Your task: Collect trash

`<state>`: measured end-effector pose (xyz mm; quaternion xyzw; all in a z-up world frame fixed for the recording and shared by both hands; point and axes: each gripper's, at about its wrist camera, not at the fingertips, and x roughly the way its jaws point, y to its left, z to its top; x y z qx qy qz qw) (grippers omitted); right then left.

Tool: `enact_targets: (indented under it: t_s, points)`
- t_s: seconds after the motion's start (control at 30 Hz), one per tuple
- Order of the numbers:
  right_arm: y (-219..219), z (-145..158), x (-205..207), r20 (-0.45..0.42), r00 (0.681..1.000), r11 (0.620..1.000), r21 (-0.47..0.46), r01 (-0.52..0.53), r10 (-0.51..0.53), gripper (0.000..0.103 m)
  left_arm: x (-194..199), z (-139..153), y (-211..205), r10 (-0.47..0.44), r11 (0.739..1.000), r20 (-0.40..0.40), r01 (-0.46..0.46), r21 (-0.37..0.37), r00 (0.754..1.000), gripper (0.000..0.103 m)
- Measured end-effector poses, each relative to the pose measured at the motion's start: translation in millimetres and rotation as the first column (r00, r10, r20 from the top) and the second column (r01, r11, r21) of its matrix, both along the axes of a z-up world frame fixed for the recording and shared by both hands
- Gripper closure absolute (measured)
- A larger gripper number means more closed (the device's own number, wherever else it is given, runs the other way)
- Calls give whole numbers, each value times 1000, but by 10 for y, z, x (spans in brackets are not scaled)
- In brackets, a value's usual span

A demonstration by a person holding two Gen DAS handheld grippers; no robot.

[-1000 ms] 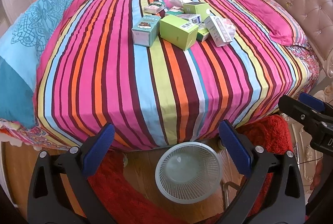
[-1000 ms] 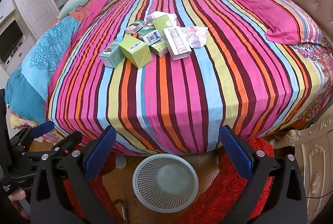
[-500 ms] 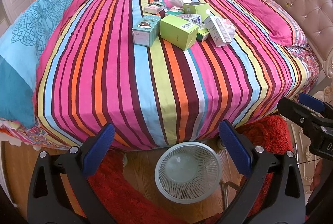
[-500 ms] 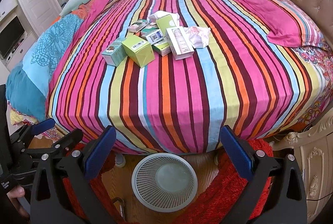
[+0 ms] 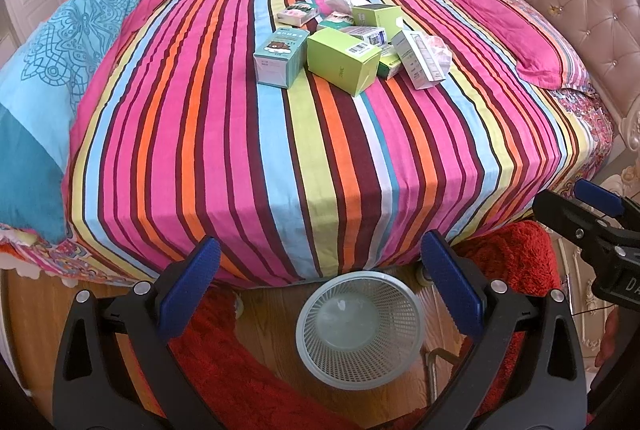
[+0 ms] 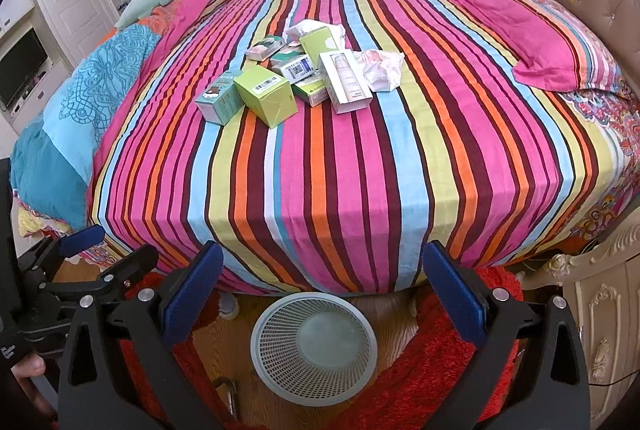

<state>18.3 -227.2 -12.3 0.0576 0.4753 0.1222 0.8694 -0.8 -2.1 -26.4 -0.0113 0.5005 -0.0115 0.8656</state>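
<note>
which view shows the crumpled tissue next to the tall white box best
The right wrist view. There the crumpled tissue lies in full sight beside the tall white box. In the left wrist view the tissue sits behind that box, so only part of it shows.

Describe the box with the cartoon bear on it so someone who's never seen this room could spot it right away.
Start at the striped bed and find the pile of boxes near its middle. The bear box is the teal one at the pile's left end, beside the big lime green box. It alone shows a brown bear on top.
</note>
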Motion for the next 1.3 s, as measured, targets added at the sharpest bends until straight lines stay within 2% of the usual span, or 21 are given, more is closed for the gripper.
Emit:
enact_targets:
  t_s: [1.0,1.17,1.3]
  points:
    - [-38,-182,114,-43,999,1000,-3,6,-6,7,122,-206,47,12,1000,-59,-13,-16,998,6]
    - [-32,-249,197,-29,1000,1000,-29,1,-1,7,209,-289,69,15,1000,-79,-17,-26,997,6]
    - [-68,-284,282,-16,1000,1000,-8,6,-6,7,307,-329,110,26,999,-74,-27,-20,997,6]
